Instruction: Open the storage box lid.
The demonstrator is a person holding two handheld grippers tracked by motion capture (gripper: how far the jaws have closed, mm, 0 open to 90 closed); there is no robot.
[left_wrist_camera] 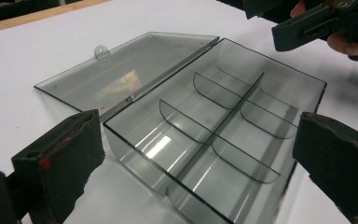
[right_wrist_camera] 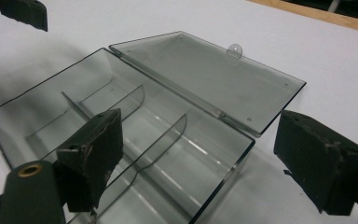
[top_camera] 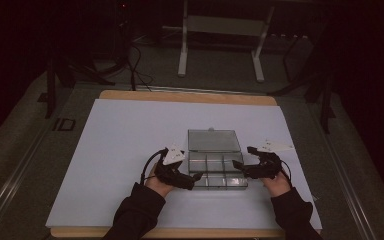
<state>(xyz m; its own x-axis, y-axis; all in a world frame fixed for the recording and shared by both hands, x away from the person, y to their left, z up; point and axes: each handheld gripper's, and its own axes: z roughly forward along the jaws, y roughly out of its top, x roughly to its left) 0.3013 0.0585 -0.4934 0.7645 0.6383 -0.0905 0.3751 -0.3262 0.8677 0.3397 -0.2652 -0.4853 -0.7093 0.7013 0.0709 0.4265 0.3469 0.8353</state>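
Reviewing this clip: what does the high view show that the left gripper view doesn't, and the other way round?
High view alone: both forearms in dark sleeves, the white sheet's full outline, the wooden table edge, and a metal stand on the floor beyond. Left gripper view alone: the lid's small tab and the curved dividers close up. Both: the open, empty smoky plastic box, lid lying flat, and the right gripper.

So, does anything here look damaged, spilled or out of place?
Nothing serious. The clear box sits square on the white sheet, its lid open flat, compartments empty. The left gripper and right gripper have worn, chipped jaw pads, one with a red mark.
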